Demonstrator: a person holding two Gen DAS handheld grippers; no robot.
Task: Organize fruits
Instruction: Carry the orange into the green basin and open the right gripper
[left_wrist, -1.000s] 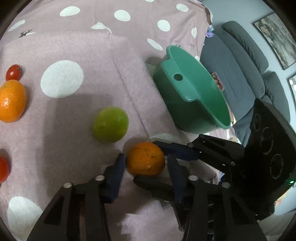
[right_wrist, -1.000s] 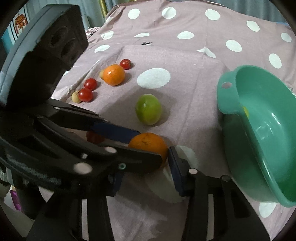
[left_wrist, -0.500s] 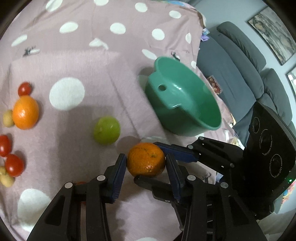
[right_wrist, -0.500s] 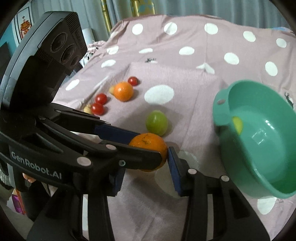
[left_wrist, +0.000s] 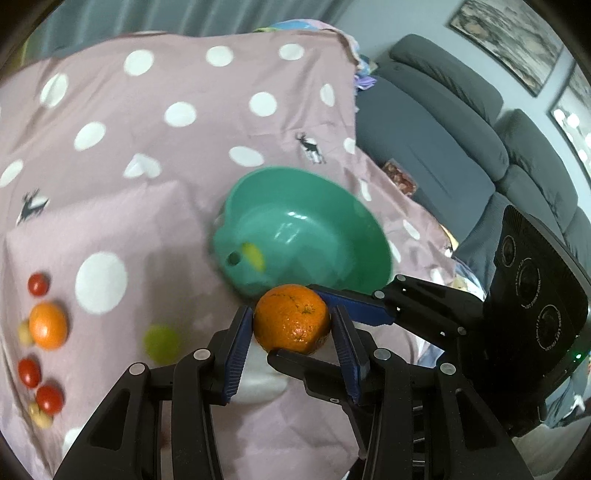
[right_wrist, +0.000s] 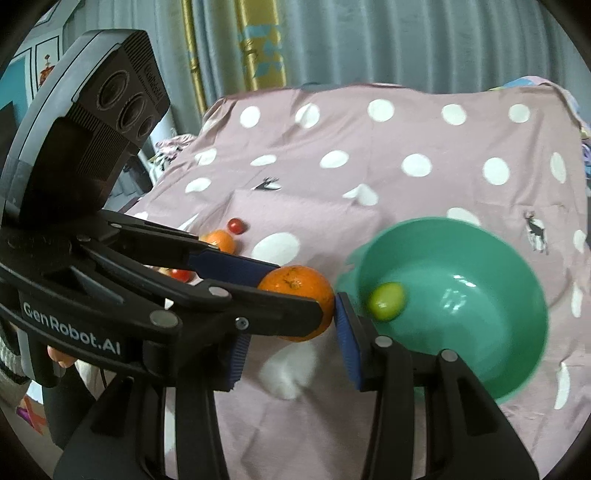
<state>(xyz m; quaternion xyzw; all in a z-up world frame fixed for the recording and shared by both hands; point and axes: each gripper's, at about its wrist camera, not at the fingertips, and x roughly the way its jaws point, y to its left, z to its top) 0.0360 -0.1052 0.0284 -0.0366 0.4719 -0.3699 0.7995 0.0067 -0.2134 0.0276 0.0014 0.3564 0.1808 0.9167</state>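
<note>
Fruits at the bed's left edge are untouched: second orange (left_wrist: 48, 325), cherry tomatoes (left_wrist: 38, 283), lime (left_wrist: 161, 341) on the spotted cover (left_wrist: 155, 206). Orange (left_wrist: 291, 318) was on the cover 1 s ago, now it's lifted, pinched between both pads of left tool (left_wrist: 291, 328). Right tool (right_wrist: 291, 332) is crossed in beside it, jaws wide, one pad at the orange, no clear grip. Green bowl (left_wrist: 373, 236), one small green fruit (right_wrist: 386, 301) inside, now sits just behind the orange; drop looks next.
</note>
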